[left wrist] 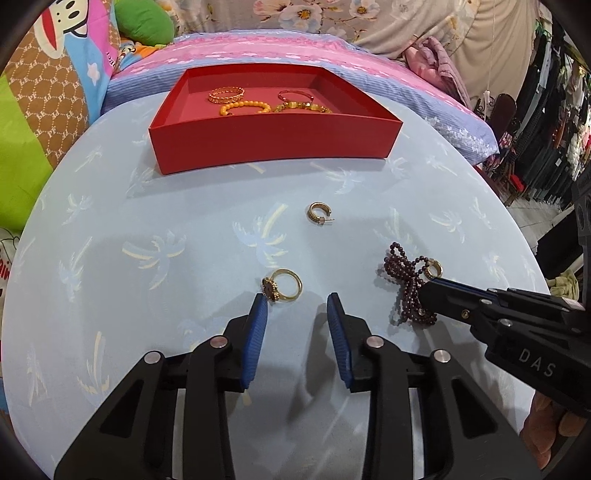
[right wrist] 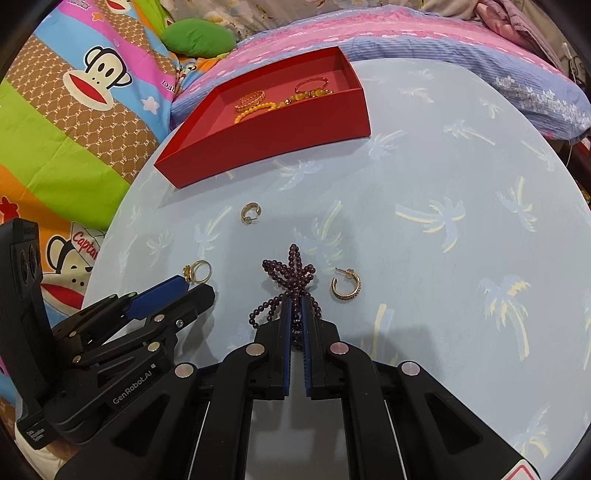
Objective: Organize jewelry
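A red box (left wrist: 273, 142) (right wrist: 266, 138) at the table's far side holds gold bangles (left wrist: 226, 95), an orange bead bracelet (left wrist: 243, 108) and other bracelets. On the table lie a gold ring with a dark stone (left wrist: 282, 285) (right wrist: 198, 272), a gold hoop earring (left wrist: 318, 213) (right wrist: 251, 213), a second hoop earring (right wrist: 345, 285) (left wrist: 433, 268) and a dark purple bead bracelet (left wrist: 406, 284) (right wrist: 291, 277). My left gripper (left wrist: 297, 301) (right wrist: 195, 288) is open, its tips just short of the ring. My right gripper (right wrist: 295, 301) (left wrist: 424, 291) is shut on the purple bead bracelet, which rests on the table.
The round table (left wrist: 147, 258) (right wrist: 443, 184) has a light blue palm-print cloth. Behind it is a bed with a pink and blue cover (left wrist: 258, 48), colourful cartoon bedding (right wrist: 74, 92) on the left and a green cushion (left wrist: 144, 22). Clothes racks (left wrist: 554, 129) stand at the right.
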Available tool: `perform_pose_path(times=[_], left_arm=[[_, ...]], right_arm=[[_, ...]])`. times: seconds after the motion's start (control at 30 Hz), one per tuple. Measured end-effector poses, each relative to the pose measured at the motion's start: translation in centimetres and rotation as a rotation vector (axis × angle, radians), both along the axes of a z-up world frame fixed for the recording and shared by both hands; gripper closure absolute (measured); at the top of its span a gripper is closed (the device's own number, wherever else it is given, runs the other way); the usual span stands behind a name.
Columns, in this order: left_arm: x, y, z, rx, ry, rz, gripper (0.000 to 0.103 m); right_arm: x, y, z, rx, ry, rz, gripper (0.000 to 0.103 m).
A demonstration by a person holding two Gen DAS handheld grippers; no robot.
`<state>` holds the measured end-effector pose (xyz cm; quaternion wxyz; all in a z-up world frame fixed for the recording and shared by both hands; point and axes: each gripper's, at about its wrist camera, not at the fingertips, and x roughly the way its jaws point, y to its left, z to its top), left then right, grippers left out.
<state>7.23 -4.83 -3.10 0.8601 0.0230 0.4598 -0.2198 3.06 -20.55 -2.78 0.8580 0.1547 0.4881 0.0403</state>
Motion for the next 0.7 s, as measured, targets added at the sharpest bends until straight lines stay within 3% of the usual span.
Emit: perform_pose_path(times=[0.17,0.43,0.7], left_arm=[[1.1,0.7,0.1,0.01,-0.017,0.029,0.07],[0.9,-0.3,-0.2,-0.005,-0.029,-0.067,0.071],[-0.4,-0.5,-0.1,-0.024,-0.006,-0.054,0.073]], right_arm=[[0.0,0.1,0.0,0.004,0.003,0.005,0.098],[0.3,0.3,-0.2,0.009,0.008,0.009,0.098],[0.3,0.2,-0.2,0.01,0.011,0.008,0.098]])
